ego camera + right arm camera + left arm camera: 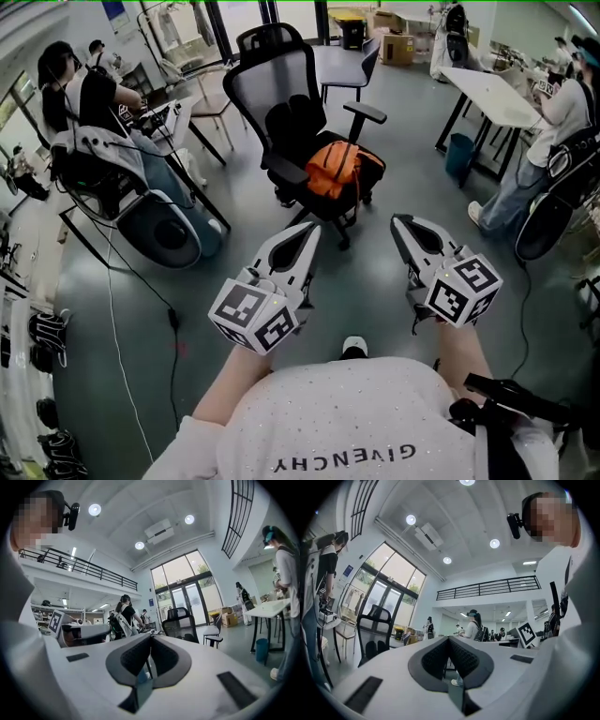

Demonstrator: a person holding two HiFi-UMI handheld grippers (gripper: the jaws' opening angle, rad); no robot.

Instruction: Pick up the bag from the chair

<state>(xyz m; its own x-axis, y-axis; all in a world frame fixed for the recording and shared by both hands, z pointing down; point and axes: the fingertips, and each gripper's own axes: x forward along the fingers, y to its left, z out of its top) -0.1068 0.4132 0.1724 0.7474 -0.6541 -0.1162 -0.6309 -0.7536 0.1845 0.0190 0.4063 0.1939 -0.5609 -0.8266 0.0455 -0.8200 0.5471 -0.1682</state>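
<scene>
Left gripper: held low in front of the holder's body, fingers pressed together at the tips, nothing between them.
Right gripper: level with the left one and just beside it, fingers likewise closed on each other, nothing held.
Floor: bare grey surface directly below and ahead of both sets of fingertips.
Bag: orange, lying on the chair seat, ahead of the fingertips and roughly between the lines of the two grippers, well apart from both. A black part shows on its right side, possibly a strap; not clear from here.
Chair: black office chair with mesh back and armrests, facing the grippers; the bag sits at the front right of its seat.
Table: white, far right beyond the right fingers, a person standing at it.
</scene>
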